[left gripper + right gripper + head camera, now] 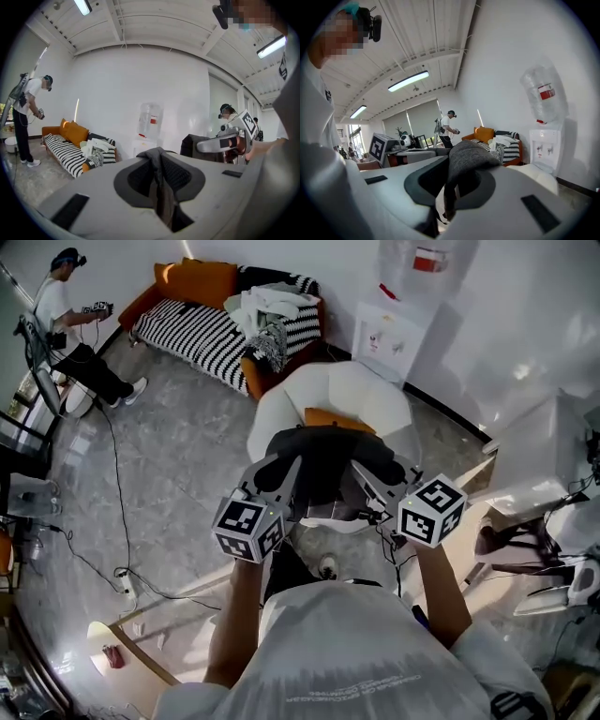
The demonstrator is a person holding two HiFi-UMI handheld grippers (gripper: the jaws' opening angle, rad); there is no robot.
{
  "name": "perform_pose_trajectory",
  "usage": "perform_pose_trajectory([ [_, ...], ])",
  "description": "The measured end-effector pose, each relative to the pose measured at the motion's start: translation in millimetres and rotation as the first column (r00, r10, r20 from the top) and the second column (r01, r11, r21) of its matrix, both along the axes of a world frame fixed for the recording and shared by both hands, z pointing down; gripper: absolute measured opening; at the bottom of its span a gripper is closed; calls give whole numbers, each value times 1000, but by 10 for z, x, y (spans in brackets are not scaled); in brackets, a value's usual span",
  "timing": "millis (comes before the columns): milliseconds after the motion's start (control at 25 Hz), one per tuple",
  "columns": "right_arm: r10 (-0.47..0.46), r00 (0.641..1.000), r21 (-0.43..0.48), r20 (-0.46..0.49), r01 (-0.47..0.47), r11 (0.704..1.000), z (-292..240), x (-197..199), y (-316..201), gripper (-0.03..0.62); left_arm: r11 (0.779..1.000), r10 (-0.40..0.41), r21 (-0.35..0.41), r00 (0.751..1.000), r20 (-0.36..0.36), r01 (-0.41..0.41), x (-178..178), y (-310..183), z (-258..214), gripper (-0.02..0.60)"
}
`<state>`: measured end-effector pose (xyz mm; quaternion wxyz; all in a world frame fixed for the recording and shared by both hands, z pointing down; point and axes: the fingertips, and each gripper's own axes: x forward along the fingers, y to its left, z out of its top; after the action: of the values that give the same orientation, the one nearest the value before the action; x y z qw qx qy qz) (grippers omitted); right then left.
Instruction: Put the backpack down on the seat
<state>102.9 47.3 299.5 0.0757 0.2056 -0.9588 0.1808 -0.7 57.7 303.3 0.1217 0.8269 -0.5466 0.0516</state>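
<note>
The dark grey backpack (323, 465) hangs between my two grippers, just above the white armchair seat (380, 395) and its orange cushion (336, 417). My left gripper (292, 468) is shut on a fold of the backpack's fabric (161, 176) at its left side. My right gripper (362, 472) is shut on a grey fold (464, 161) at the right side. The bag's lower part is hidden behind the grippers and my arms. The right gripper (226, 140) shows across the bag in the left gripper view.
A striped sofa (202, 329) with orange cushions and heaped clothes stands at the back. A water dispenser (392, 329) is against the wall beside the armchair. Another person (66, 324) stands far left. A cable (117, 512) runs over the floor; a white table (553, 456) is at right.
</note>
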Motion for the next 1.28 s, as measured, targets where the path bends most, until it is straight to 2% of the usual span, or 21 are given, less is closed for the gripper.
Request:
perform_pose_trajectory([
  [280, 5, 1000, -1, 6, -5, 1000, 183, -111, -147, 35, 999, 25, -34, 1000, 12, -25, -101, -167, 184, 64],
  [640, 59, 998, -63, 16, -57, 996, 370, -379, -413, 35, 995, 80, -65, 997, -4, -80, -380, -471, 357, 64],
  [1280, 151, 988, -124, -33, -154, 980, 652, -700, -1086, 35, 977, 166, -134, 986, -30, -168, -716, -1203, 691, 66],
])
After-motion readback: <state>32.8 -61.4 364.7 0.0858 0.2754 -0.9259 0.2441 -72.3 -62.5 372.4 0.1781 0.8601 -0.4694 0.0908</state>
